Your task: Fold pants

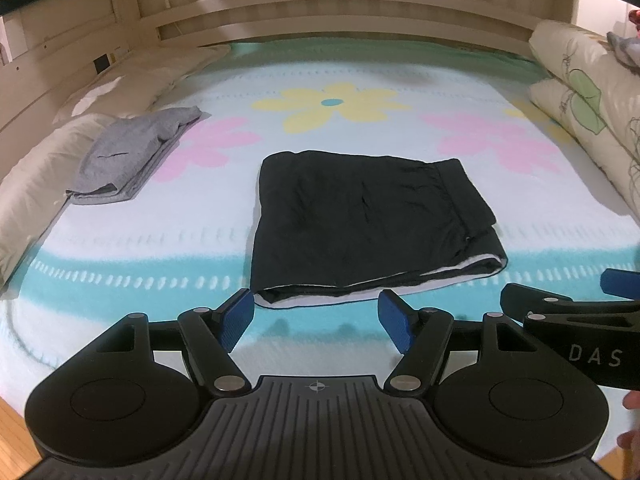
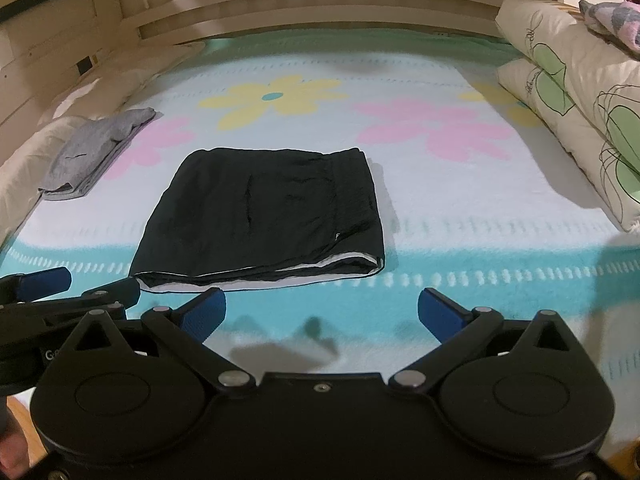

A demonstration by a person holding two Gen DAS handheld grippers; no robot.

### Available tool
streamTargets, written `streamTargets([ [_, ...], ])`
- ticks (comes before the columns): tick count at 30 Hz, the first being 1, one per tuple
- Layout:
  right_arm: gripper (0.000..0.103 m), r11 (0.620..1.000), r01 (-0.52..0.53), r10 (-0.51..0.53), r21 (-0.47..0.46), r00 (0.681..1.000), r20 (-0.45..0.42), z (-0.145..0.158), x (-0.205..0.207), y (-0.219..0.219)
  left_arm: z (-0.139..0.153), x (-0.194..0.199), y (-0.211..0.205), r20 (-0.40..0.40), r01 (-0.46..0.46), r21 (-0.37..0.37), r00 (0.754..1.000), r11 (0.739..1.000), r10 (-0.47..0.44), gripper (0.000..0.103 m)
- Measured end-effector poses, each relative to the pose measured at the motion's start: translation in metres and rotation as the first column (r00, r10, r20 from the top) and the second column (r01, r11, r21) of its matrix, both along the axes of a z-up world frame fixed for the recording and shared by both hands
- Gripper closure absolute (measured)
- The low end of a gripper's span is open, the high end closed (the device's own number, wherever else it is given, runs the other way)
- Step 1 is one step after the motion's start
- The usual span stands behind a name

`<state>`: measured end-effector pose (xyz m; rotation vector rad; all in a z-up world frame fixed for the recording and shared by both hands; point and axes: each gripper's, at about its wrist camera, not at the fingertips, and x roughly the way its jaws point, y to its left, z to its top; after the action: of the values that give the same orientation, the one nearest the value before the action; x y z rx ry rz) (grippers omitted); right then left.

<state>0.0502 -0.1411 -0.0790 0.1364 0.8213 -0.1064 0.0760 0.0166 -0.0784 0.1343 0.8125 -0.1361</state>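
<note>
Where folded flat in a squarish stack, one pair of black pants (image 1: 368,224) lying mid-bed on the flowered blanket (image 1: 328,108), white lining peeking out along the near edge. One grey garment (image 1: 124,156) folded well apart to the left, beside a pale pillow (image 1: 36,168). Two leaf-printed pillows (image 2: 568,112) stacked along the right side, cut off by the frame edge; something patterned on top of them, too little in view to name. Wooden headboard (image 1: 320,12) behind, blurred. Two tongs near the blanket's front edge, both short of the pants and touching nothing: left tongs (image 1: 316,320) gaping, blue pads (image 1: 240,316) apart; right tongs (image 2: 322,314) spread wide, nothing between. Each only partly visible in the other's view. Fingertips barely showing at the lower right corner of the left view.
</note>
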Motion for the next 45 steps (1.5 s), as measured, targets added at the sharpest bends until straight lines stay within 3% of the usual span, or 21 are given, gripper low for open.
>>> streamTargets([
  [45,0.001,1.0,0.018,-0.018,0.009,1.0,-0.005,0.001,0.005,-0.014,-0.011,0.007,0.012,-0.057,-0.059,0.003,0.997,0.998,0.059,0.036],
])
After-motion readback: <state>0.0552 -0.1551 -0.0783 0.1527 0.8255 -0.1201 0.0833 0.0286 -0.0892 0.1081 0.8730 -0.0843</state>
